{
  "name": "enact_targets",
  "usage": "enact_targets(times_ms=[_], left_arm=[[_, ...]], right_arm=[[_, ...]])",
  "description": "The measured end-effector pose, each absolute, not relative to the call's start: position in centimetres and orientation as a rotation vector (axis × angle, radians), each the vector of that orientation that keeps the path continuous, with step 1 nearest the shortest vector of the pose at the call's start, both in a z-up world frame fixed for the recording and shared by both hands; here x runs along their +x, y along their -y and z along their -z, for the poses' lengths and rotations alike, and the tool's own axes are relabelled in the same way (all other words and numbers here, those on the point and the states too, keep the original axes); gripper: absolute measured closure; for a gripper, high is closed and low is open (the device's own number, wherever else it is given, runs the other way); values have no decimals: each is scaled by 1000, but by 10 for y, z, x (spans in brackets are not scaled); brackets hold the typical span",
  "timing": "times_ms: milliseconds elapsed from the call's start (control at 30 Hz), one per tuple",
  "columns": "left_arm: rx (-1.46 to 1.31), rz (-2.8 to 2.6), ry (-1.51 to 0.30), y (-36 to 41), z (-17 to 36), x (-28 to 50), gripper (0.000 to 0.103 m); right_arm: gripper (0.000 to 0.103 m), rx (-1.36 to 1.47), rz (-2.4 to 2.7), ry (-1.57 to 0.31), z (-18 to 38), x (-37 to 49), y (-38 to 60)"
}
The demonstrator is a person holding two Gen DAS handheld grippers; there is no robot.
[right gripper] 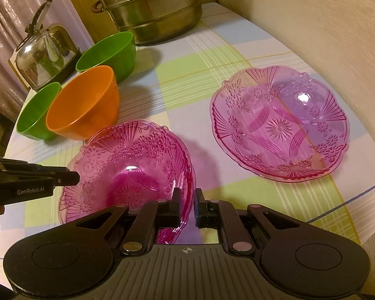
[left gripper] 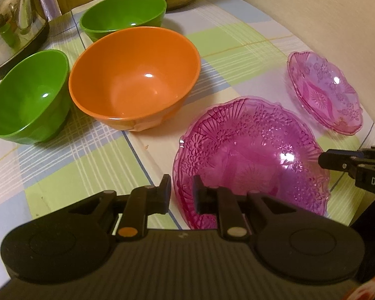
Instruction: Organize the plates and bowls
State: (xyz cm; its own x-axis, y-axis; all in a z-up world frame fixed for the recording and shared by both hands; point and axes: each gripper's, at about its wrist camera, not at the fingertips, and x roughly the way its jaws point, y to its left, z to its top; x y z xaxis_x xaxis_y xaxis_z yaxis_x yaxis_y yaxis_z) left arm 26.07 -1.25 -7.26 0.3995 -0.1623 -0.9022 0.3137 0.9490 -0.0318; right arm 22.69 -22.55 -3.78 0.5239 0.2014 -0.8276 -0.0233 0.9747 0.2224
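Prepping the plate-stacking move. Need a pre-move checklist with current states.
1. Left claw straddles near pink plate rim: ok.
2. Right claw straddles the same rim: ok.
3. Both claws clamped on the rim: cannot tell.
4. Far pink plate empty: ok.
5. Tablecloth between the two plates free of objects: ok.

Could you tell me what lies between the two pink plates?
Nothing but bare checked tablecloth separates the near pink plate from the far pink plate, clearest in the right wrist view.
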Motion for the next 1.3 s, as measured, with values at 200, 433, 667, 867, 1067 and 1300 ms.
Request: enact_targets(times_ms=[200, 433, 667, 867, 1067, 1300], left_arm=[[143, 298, -1115, 10, 70, 260, 87], [133, 290, -1101, 7, 65, 259, 83], [132, 288, -1076, 7, 54, 256, 72], [134, 304, -1055, 13, 40, 251, 48], [125, 324, -1022, 23, 24, 249, 29], [126, 347, -982, 41, 7, 249, 11]], right_arm=[[93, 188, -131, -1015, 39, 228, 225], [56, 200, -123, -1012, 41, 226, 228], [42, 210, -127, -980, 31, 221, 230], [42, 224, -119, -963, 23, 215, 235], [42, 239, -104, -939, 11, 208, 246], [42, 260, -78, -903, -5, 201, 264]])
